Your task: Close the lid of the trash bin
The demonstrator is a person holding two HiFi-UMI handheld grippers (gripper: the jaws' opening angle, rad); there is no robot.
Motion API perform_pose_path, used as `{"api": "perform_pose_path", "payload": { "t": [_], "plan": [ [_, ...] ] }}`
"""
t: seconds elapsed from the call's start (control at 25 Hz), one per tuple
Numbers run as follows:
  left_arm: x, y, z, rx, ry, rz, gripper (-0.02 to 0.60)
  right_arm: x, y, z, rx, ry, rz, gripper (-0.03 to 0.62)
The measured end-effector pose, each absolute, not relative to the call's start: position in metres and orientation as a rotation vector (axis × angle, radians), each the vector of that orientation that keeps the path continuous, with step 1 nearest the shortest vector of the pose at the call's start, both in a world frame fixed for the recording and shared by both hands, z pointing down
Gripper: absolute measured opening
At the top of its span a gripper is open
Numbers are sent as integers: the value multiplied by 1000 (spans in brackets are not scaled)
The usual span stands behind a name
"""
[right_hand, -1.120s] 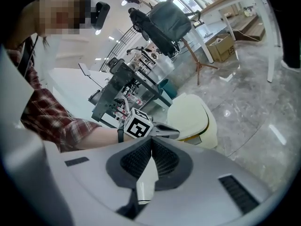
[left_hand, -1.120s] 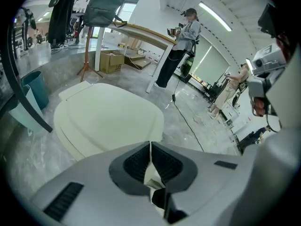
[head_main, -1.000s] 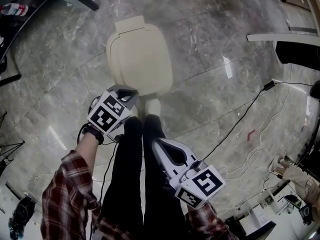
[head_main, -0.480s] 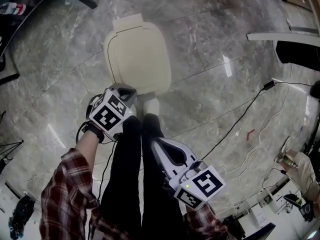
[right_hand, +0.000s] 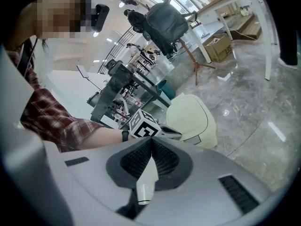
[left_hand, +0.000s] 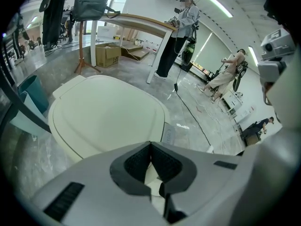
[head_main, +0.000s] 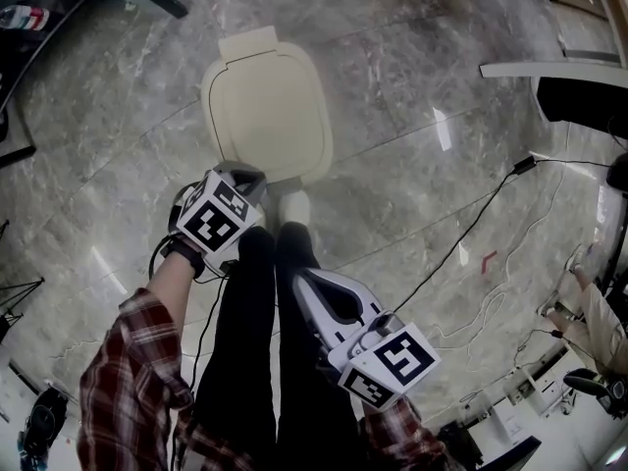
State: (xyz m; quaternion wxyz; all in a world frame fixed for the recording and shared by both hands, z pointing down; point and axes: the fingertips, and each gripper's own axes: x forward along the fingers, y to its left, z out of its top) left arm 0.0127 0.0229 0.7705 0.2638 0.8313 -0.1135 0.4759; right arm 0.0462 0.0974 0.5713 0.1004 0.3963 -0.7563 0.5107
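The cream trash bin [head_main: 267,116] stands on the grey marble floor just ahead of my feet, its lid [left_hand: 103,117] lying flat and closed on it. My left gripper [head_main: 253,173] hovers at the bin's near edge, jaws shut with nothing between them, pointing over the lid [left_hand: 150,145]. My right gripper [head_main: 300,281] hangs lower, over my black trouser leg, also shut and empty. From the right gripper view the bin [right_hand: 190,119] shows beyond the left gripper's marker cube [right_hand: 143,126].
My white shoe [head_main: 294,204] rests by the bin's foot. A black cable [head_main: 471,234] runs across the floor at right, toward a white table edge [head_main: 530,69]. A wooden-topped table [left_hand: 141,20] and a standing person [left_hand: 181,27] are beyond the bin.
Lid stays down and both grippers hold about the same places. The head view has shifted slightly, and a person at the far right edge has moved.
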Motion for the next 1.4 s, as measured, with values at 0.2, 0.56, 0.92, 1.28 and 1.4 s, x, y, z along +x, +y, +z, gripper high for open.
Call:
{"api": "perform_pose_path", "payload": {
  "t": [0.2, 0.56, 0.92, 1.28, 1.4],
  "plan": [
    [7, 23, 746, 2263, -344, 1258, 12, 42, 95, 555, 1166, -2257, 1451, 14],
    [-13, -2, 621, 2281, -578, 1002, 12, 22, 46, 450, 1103, -2428, 1218, 14],
    [-30, -38, 427, 2401, -836, 677, 12, 18, -9, 300, 1062, -2621, 841, 14],
    [-28, 0, 217, 2572, -908, 181, 12, 8, 8, 156, 1082, -2803, 500, 14],
    [-30, 11, 168, 2638, -935, 100, 12, 5, 14, 126, 1087, -2857, 442, 14]
  ]
}}
